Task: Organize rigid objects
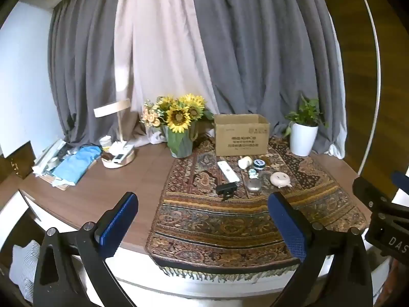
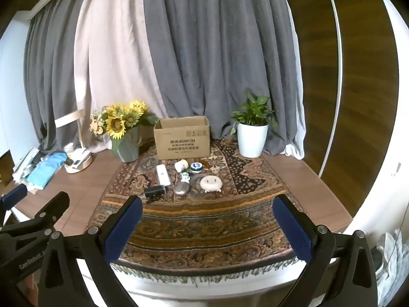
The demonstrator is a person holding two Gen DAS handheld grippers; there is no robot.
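- Small rigid items – white remote (image 2: 163,175), black adapter (image 2: 154,192), silver mouse (image 2: 182,188), cream round gadget (image 2: 211,183), blue-lidded jar (image 2: 195,167) – are lying clustered on the patterned rug (image 2: 204,220), ahead of and between the right fingers (image 2: 294,226).
- Cardboard box (image 2: 182,138) is standing open just beyond them.
- Right gripper (image 2: 207,226) and left gripper (image 1: 204,227) are both hovering spread wide, pinching nothing.
- Sunflower vase (image 1: 180,138) and potted plant (image 1: 304,138) are flanking the box on the desk (image 1: 102,192).
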